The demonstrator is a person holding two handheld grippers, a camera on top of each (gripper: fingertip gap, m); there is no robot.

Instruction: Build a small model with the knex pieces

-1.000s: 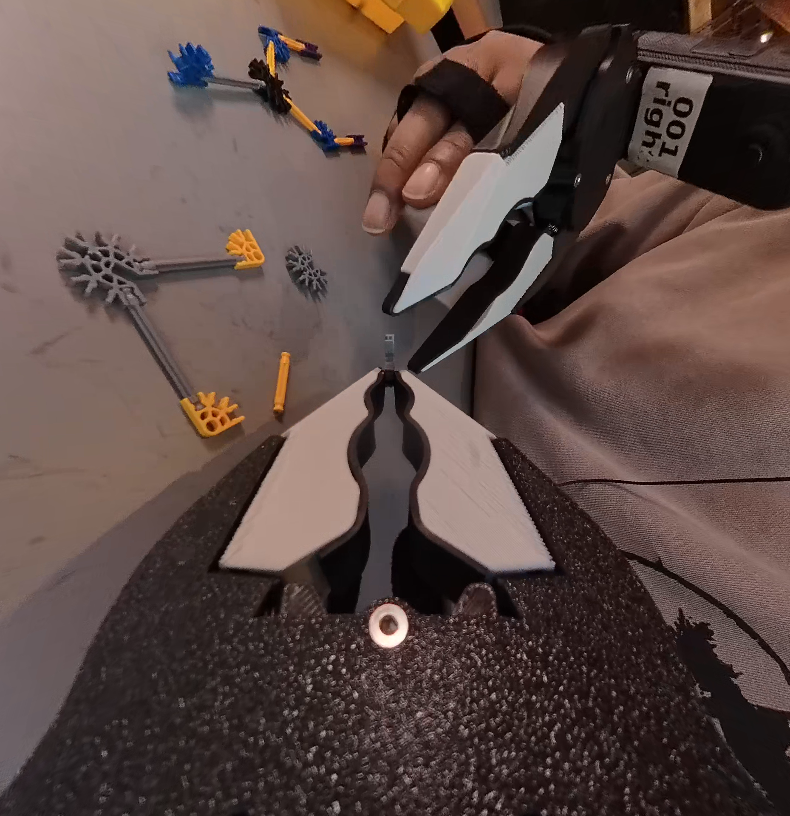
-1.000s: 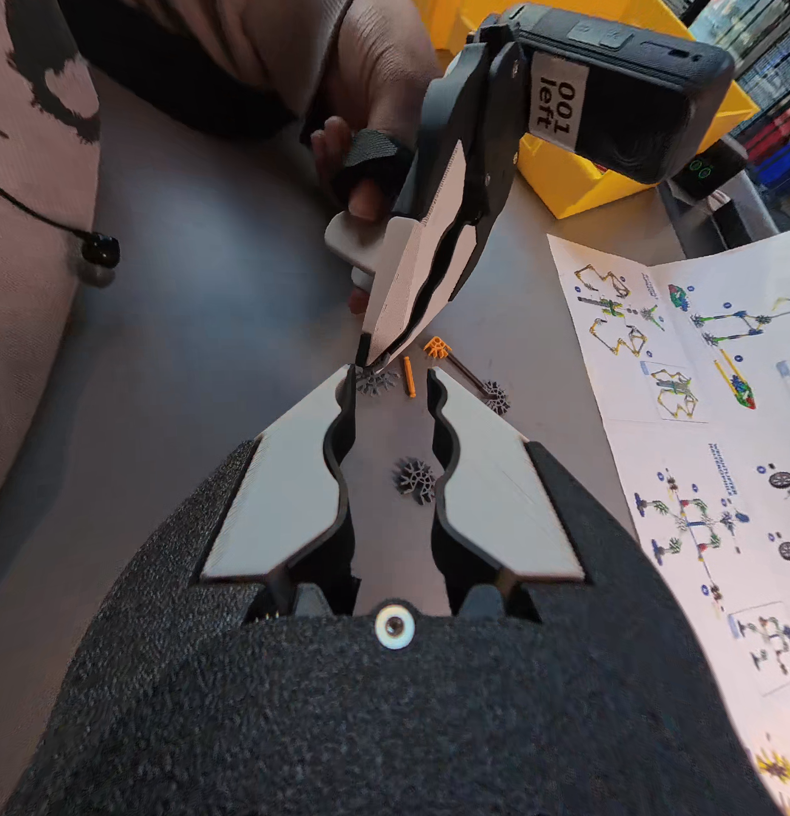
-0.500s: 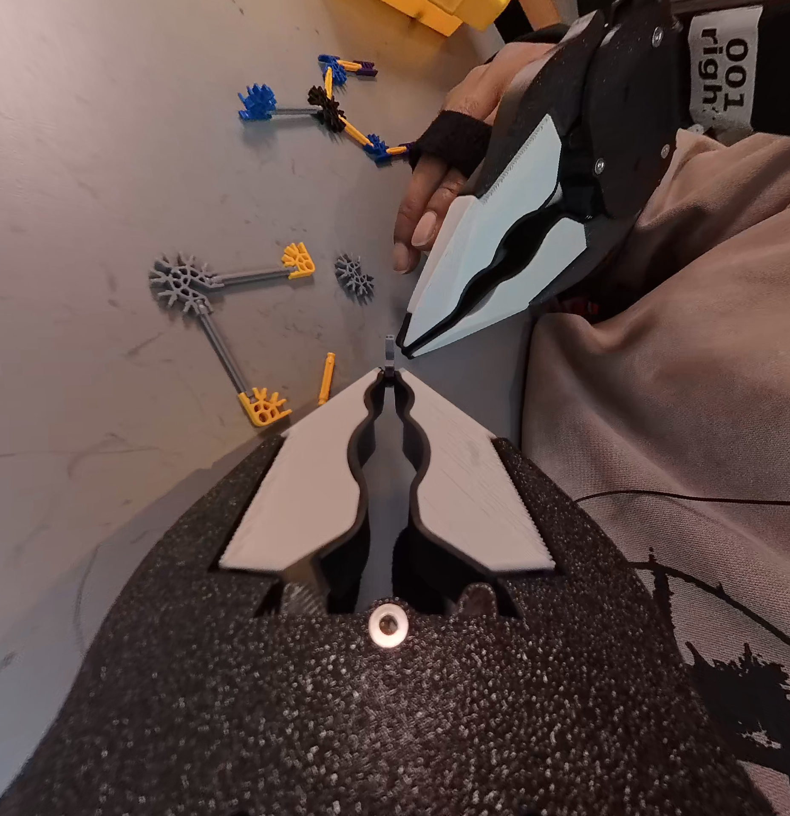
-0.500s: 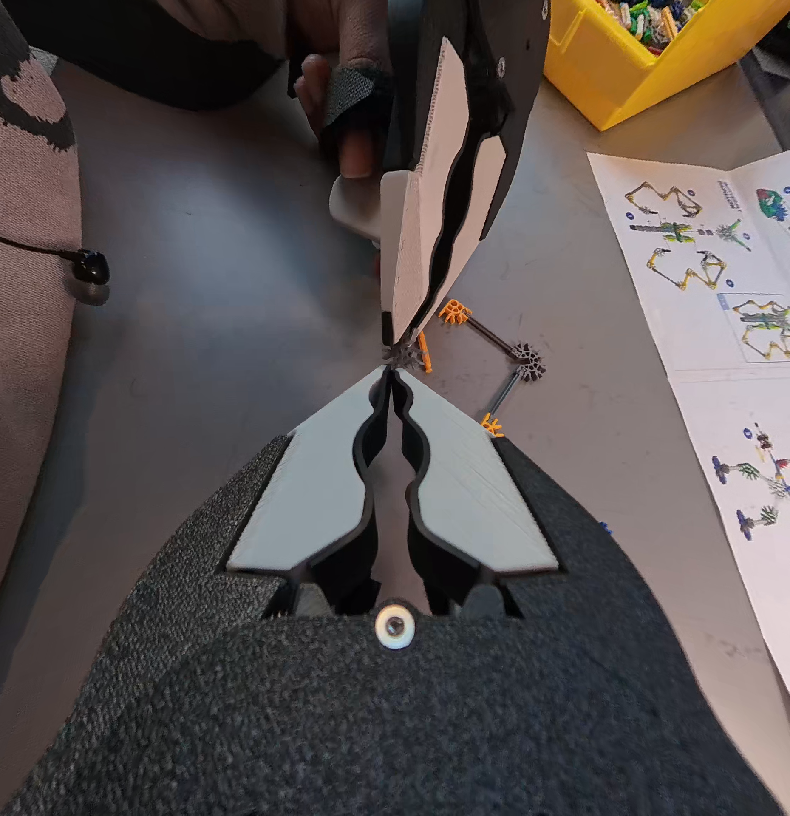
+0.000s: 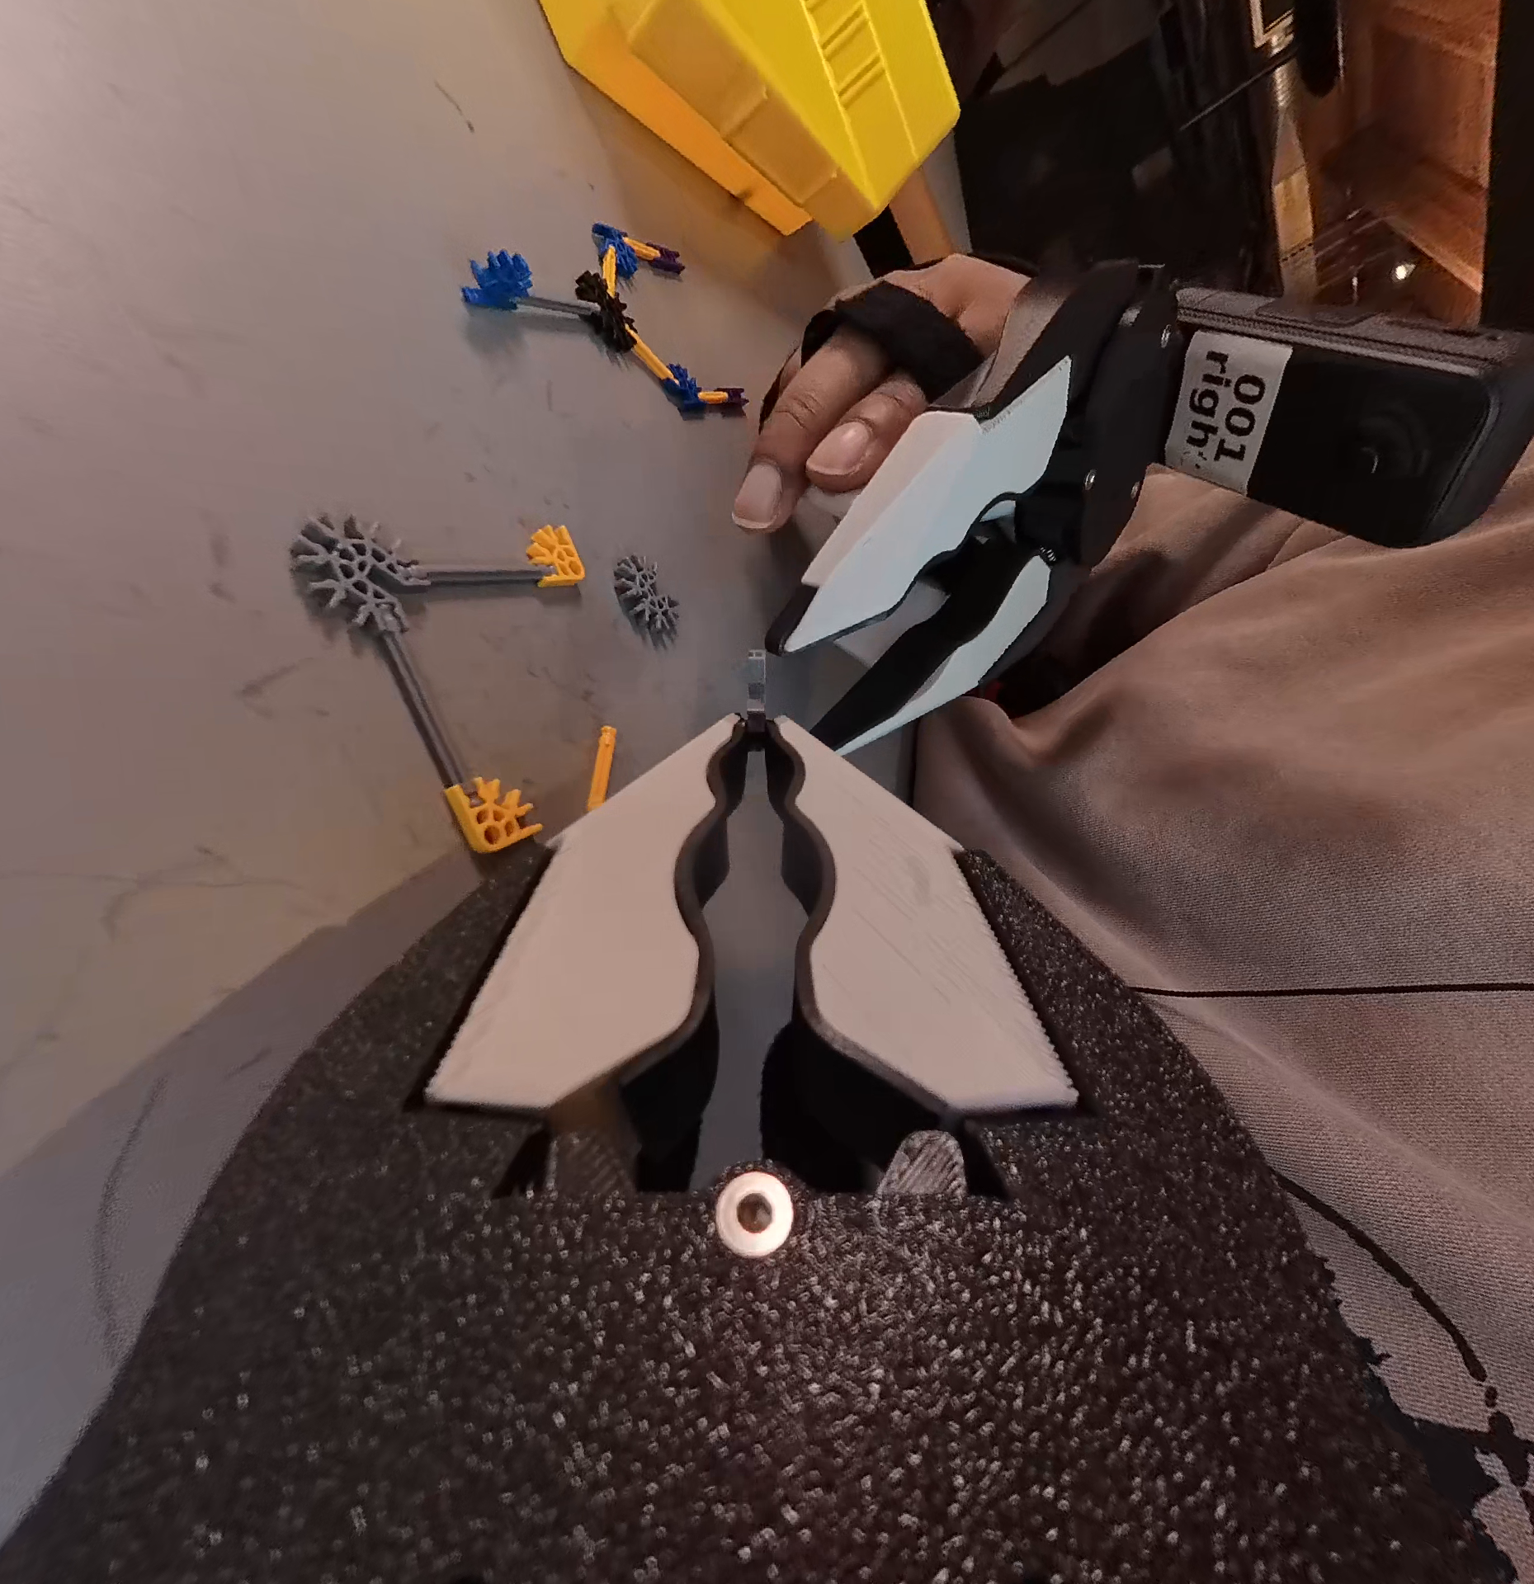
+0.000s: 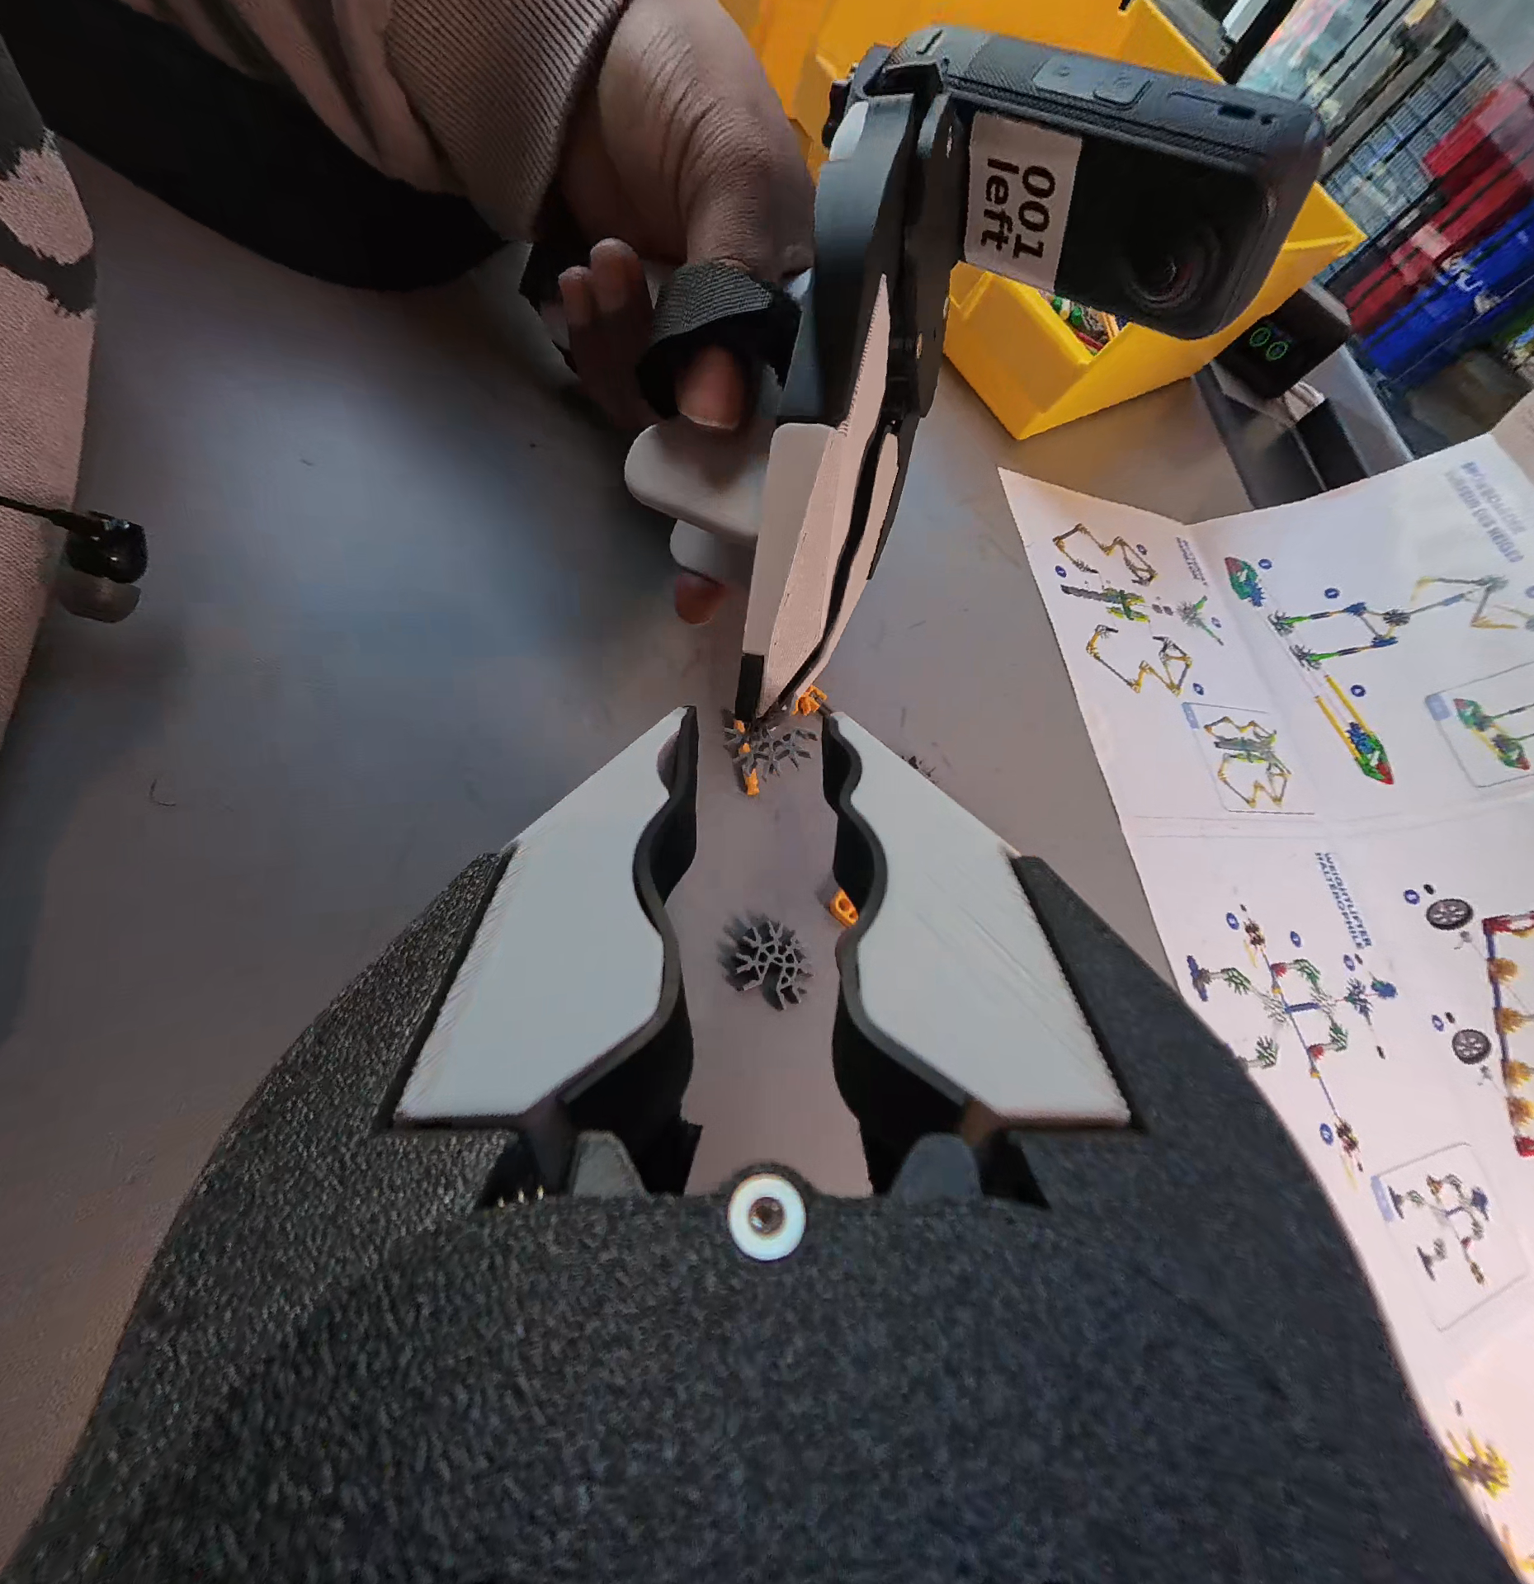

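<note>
Left gripper [image 5: 753,727] is seen pinched closed on one short grey rod [image 5: 755,681], clear of the table [image 5: 189,343], just nearside of the loose grey connector [image 5: 645,591]; the rod end is shown sticking out past the tips. Right gripper [image 5: 808,690] is seen partly open with nothing gripped; its tips are placed either side of that rod end; contact cannot be told. In the right wrist view the loose connector is framed between the right gripper's fingers, on the table below.

Beside the connector, away from the grippers:
- one loose yellow peg [image 5: 602,767];
- one grey-and-yellow assembly [image 5: 352,574]: one large grey hub, two grey rods, two yellow corner pieces.

Beyond the connector: one blue-and-black assembly [image 5: 604,313]; three blue pieces and one black hub are counted. Farthest: yellow bin [image 5: 746,103]; bin count unclear. One instruction sheet [image 6: 1303,771] is laid right of the connector in the right wrist view.
</note>
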